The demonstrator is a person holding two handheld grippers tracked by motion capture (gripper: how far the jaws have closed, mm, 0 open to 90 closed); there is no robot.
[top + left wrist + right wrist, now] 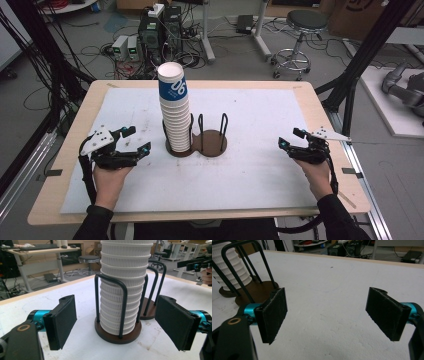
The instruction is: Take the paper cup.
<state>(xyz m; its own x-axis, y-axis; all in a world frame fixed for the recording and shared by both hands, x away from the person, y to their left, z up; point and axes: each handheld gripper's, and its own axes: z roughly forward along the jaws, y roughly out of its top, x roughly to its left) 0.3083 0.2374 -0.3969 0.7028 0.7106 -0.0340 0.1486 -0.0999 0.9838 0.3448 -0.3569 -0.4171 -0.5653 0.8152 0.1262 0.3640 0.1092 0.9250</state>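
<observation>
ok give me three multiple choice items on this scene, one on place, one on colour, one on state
1. Where does the tall stack of white ribbed paper cups stand?
A. left ring of the dark brown two-ring wire holder
B. right ring
C. on the white table cover

2. What colour is the band on the top cup?
A. red
B. blue
C. green

3. How are the left gripper fingers?
A. shut on the stack
B. shut on nothing
C. open

Answers: 1 A, the high view shows the right ring bare. 2 B, blue with white digits. 3 C, the fingers stand apart short of the stack.
</observation>
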